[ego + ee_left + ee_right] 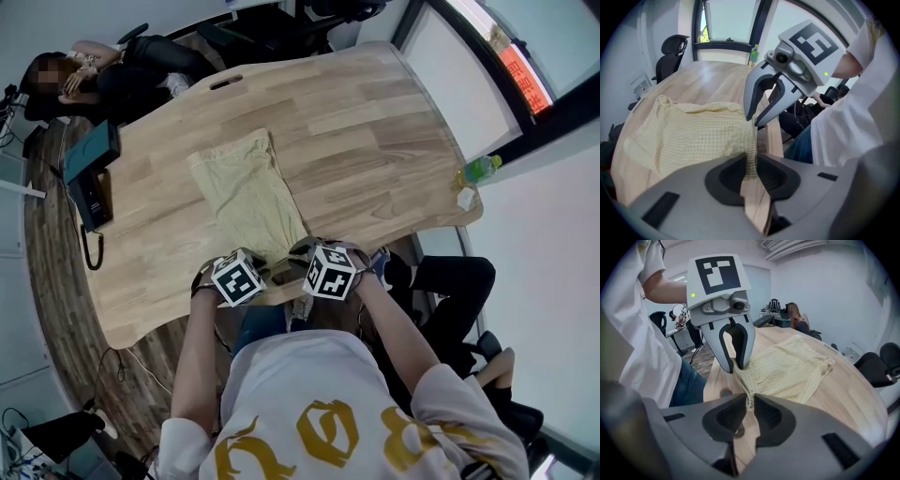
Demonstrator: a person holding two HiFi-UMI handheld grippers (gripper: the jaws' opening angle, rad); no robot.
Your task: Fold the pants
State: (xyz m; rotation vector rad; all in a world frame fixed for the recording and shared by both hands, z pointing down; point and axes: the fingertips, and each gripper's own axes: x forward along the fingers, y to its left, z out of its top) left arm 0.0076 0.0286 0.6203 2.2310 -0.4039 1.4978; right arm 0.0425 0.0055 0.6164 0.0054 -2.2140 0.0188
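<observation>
- Plainly, the pants (248, 192) are pale yellow checked cloth, and they lie on the light wooden worktop (375, 141). They run from about its middle back to the near edge, where the person stands.
- The left gripper (751, 171) has its jaws drawn narrow and pinched on a gathered fold at the near end of the pants. The cloth rises in a thin ridge between the pads.
- The right gripper (751, 406) also has narrow jaws, clamped on the same near edge of the cloth just beside the left one. The tips of the two grippers are almost touching.
- The near end is lifted a little off the wood, and the rest of the cloth stays spread flat beyond it.
- From the head view the marker cubes cover both grips. The pinched part may be a hem, though the bunching makes that hard to tell.
- A green bottle (480, 170) stands near the worktop's right edge, well apart from the pants.
- A dark teal case (91, 173) sits at the left end, and a seated person (122, 66) is beyond the far corner.
</observation>
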